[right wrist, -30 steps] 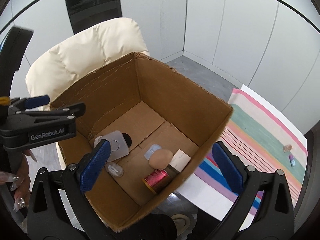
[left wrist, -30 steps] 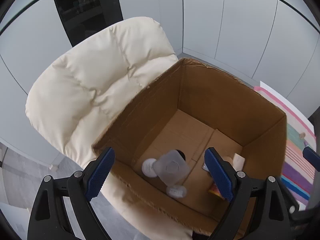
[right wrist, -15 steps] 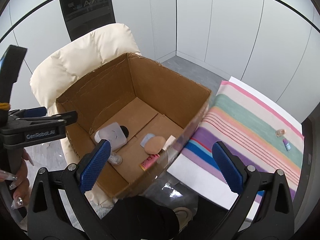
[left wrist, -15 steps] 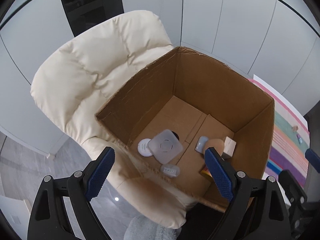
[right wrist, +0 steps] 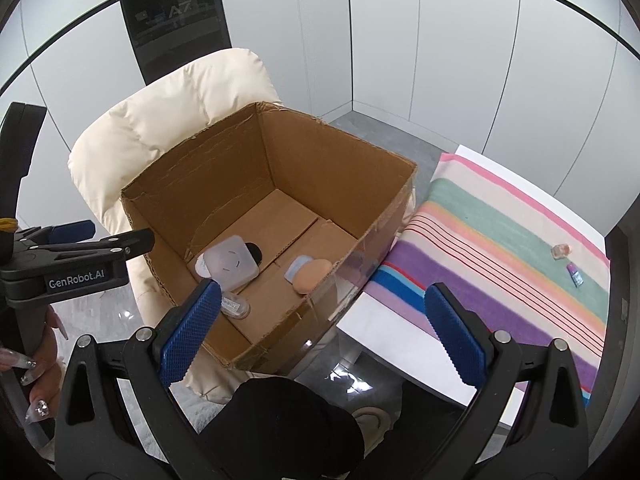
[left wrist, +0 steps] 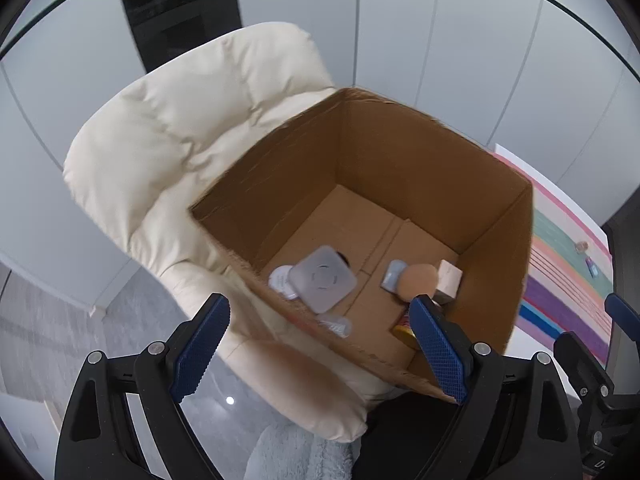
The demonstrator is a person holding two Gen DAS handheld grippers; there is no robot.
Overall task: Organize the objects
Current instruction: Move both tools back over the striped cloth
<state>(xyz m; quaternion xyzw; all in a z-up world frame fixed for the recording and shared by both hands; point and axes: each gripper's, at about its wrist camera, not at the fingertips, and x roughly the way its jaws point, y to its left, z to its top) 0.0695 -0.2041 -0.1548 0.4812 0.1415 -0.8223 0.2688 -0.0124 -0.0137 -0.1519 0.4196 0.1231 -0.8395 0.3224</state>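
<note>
Both grippers, left [left wrist: 318, 352] and right [right wrist: 320, 332], stand apart, empty. Cardboard box [right wrist: 384, 216] holds most items; small bottle [right wrist: 561, 251] remains on striped cloth [right wrist: 500, 248]. I'd swing the right gripper over, straddle the bottle squarely, and clamp it gently.

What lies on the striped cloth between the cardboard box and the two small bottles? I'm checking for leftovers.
Nothing: the right wrist view shows bare striped cloth between the cardboard box and the two small bottles.

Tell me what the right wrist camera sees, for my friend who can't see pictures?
An open cardboard box sits on a cream padded chair, holding a few small things, including a square white container and a peach sponge. Beside it, a striped cloth carries two tiny items. The right tongs hang open and empty in front.
</note>
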